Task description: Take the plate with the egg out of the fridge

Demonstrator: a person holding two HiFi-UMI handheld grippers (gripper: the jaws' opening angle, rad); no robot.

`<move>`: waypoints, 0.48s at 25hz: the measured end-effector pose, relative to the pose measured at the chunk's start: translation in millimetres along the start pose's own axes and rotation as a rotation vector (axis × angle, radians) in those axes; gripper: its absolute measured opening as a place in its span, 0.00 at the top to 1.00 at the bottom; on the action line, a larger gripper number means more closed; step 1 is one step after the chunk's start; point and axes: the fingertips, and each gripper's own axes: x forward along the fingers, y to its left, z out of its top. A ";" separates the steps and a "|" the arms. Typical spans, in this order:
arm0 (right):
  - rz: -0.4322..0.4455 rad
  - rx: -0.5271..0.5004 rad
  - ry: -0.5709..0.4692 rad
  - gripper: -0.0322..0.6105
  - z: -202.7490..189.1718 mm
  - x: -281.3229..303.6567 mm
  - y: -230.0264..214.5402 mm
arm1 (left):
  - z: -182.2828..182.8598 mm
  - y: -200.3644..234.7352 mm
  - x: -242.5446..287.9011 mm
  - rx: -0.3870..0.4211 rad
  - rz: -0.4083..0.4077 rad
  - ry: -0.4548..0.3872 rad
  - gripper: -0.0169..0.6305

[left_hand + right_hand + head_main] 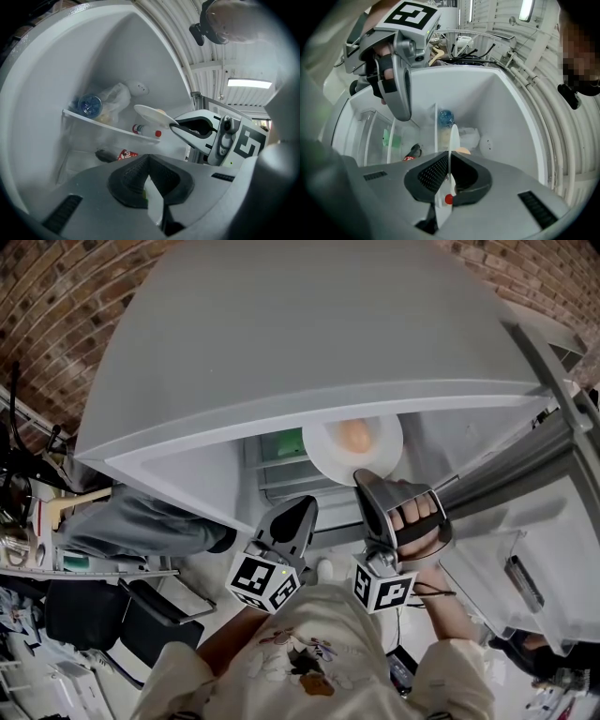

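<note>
Head view: the fridge (300, 324) stands open below me. The plate (330, 454) with the egg (353, 435) on it sits at the mouth of the compartment, and the right gripper (364, 479) is clamped on its near rim. The left gripper (302, 507) hangs just beside it, off the plate. Left gripper view: my left gripper (149, 176) has its pads drawn together with nothing between them. Ahead, the plate (151, 115) is held level by the right gripper (176, 127), above a shelf (112, 127) carrying a water bottle (89, 104); I can't tell whether the plate touches the shelf. Right gripper view: the right gripper (447, 180) pinches the plate (451, 136), seen edge-on. The egg (462, 150) peeks out just beyond the jaws.
</note>
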 end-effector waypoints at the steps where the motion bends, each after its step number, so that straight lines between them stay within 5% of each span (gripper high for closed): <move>1: 0.003 0.001 -0.001 0.92 0.5 -2.0 1.2 | 2.0 0.3 -0.7 0.002 0.002 -0.005 0.96; 12: 0.020 0.009 -0.007 0.92 8.1 -34.0 6.0 | 6.2 12.0 -7.1 -0.006 0.030 -0.016 0.96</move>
